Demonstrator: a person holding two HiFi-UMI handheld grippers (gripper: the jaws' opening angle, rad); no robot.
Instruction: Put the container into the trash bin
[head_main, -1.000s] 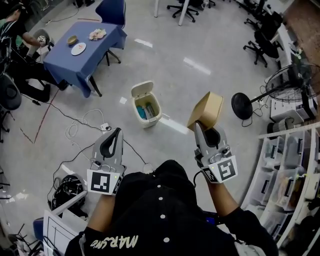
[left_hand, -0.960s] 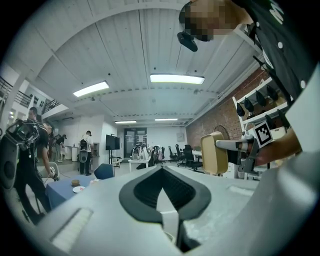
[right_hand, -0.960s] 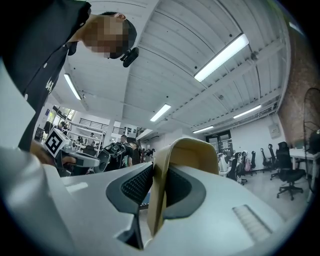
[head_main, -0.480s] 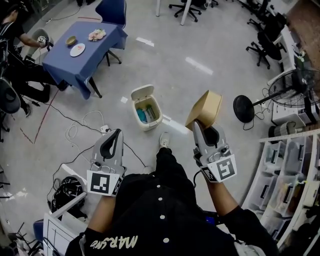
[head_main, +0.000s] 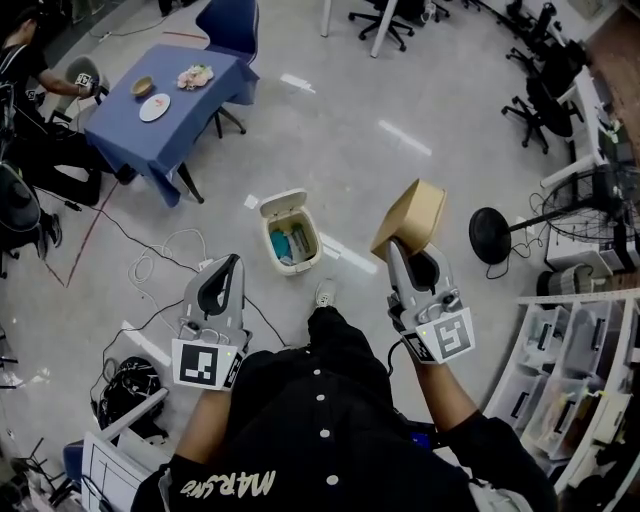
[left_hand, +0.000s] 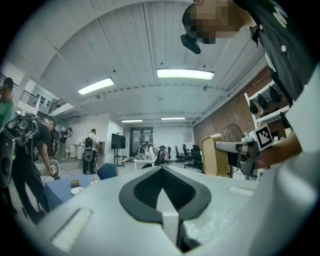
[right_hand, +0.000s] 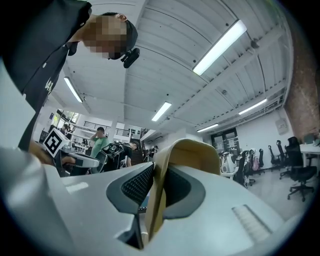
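The tan, boxy container (head_main: 415, 215) is clenched by its wall in the right tongs (head_main: 396, 252); left tongs (head_main: 232, 264) closed.

Both arms reach forward, held level. The left gripper (head_main: 233, 262) has its jaws together, and the right gripper (head_main: 396, 246) clamps the container (head_main: 412, 217).

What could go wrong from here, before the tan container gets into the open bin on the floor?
1. The right gripper pinches only one thin wall of the tan cardboard container, so it may slip or buckle.
2. The small cream trash bin already holds items, so the container might catch on its rim.
3. White cables lie near the bin; a foot could snag on them.
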